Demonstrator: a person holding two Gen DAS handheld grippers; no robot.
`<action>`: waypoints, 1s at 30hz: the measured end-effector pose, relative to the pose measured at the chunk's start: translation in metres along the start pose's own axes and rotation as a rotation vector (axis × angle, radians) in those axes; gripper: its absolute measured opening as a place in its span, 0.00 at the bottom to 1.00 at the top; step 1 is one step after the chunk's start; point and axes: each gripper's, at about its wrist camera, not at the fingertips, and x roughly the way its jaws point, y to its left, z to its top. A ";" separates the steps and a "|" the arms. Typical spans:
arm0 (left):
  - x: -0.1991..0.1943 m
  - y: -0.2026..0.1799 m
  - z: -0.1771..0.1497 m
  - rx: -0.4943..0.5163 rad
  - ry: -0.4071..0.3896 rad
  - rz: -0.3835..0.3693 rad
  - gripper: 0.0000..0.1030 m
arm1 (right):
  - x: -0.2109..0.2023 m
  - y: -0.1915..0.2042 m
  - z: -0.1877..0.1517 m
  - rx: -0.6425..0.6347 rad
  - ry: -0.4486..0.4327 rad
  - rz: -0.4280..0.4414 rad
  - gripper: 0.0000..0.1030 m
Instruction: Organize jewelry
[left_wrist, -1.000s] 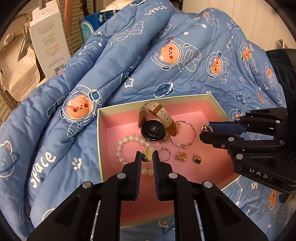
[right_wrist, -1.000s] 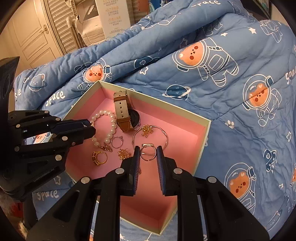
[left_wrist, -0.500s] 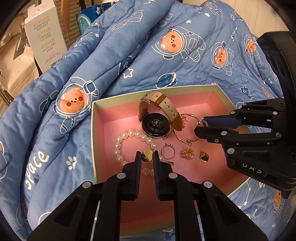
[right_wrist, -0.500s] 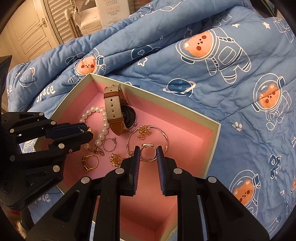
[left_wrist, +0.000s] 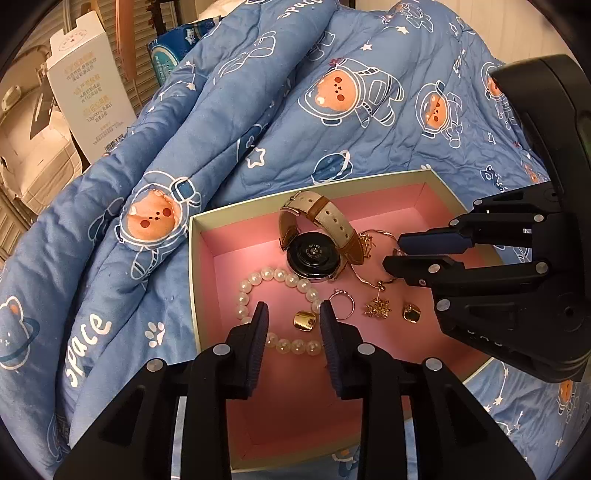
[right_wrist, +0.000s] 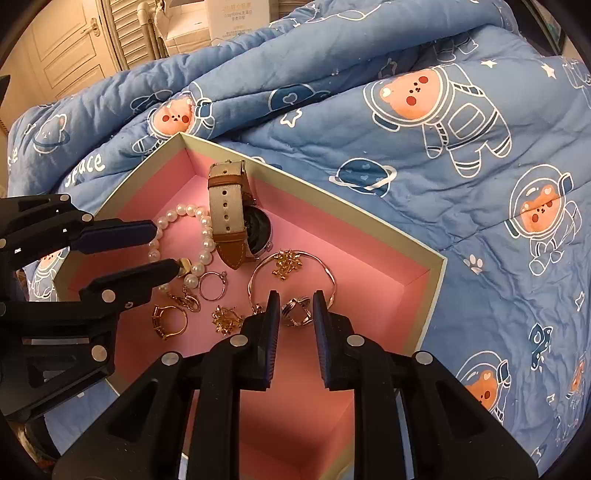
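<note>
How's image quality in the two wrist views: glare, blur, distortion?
Left wrist view: sharp, warm light, strong fisheye bend with black corners; small glints on the gold ring between the opening left gripper and on the pearl bracelet. Right wrist view: same bend and vignette, no motion blur; the silver ring in the right gripper is in focus, the pink box evenly lit.
</note>
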 end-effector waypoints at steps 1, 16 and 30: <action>-0.001 0.000 0.000 0.002 -0.002 0.003 0.32 | 0.000 0.001 0.001 0.000 -0.003 0.000 0.27; -0.052 0.006 -0.017 -0.032 -0.156 0.063 0.78 | -0.037 0.000 -0.003 0.021 -0.128 -0.041 0.64; -0.101 0.003 -0.072 -0.183 -0.329 0.096 0.93 | -0.094 0.006 -0.049 0.164 -0.336 -0.136 0.89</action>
